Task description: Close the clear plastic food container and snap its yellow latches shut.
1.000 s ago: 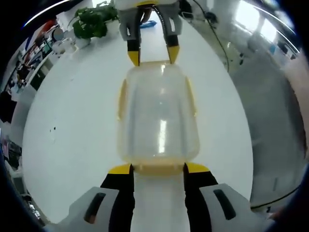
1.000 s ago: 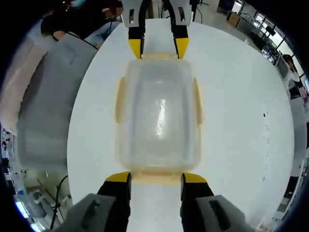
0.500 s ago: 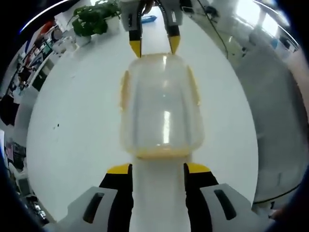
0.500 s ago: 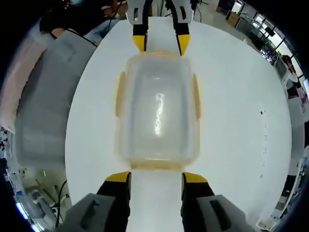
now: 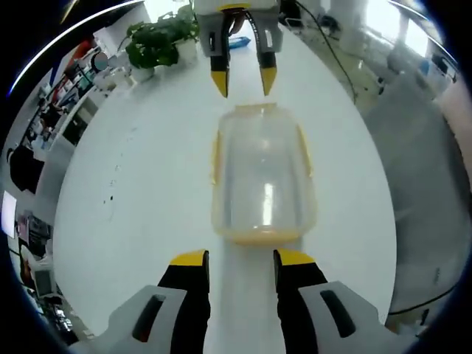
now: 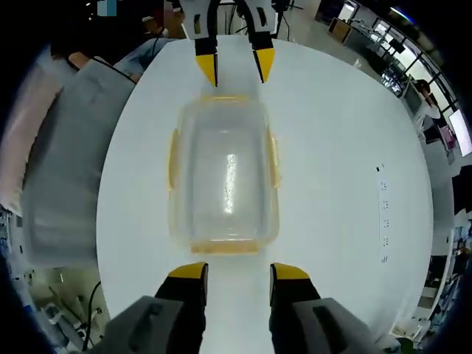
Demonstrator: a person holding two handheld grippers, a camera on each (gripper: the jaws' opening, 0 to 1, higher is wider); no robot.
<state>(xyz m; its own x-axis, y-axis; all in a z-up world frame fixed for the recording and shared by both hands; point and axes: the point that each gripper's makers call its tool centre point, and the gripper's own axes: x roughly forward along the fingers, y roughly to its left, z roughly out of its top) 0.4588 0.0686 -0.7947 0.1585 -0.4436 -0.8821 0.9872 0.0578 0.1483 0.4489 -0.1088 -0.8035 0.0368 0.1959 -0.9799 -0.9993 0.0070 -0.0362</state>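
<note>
The clear plastic food container with yellow latches (image 5: 262,177) sits mid-table on the round white table (image 5: 147,192), lid on. The left gripper (image 5: 240,258) and right gripper (image 6: 236,271) flank its ends (jaws apart, holding nothing), probably placed for the end latches.

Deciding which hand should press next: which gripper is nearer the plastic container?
Neither clearly: the left gripper and right gripper sit off opposite short ends of the container, both open and apart from it.
</note>
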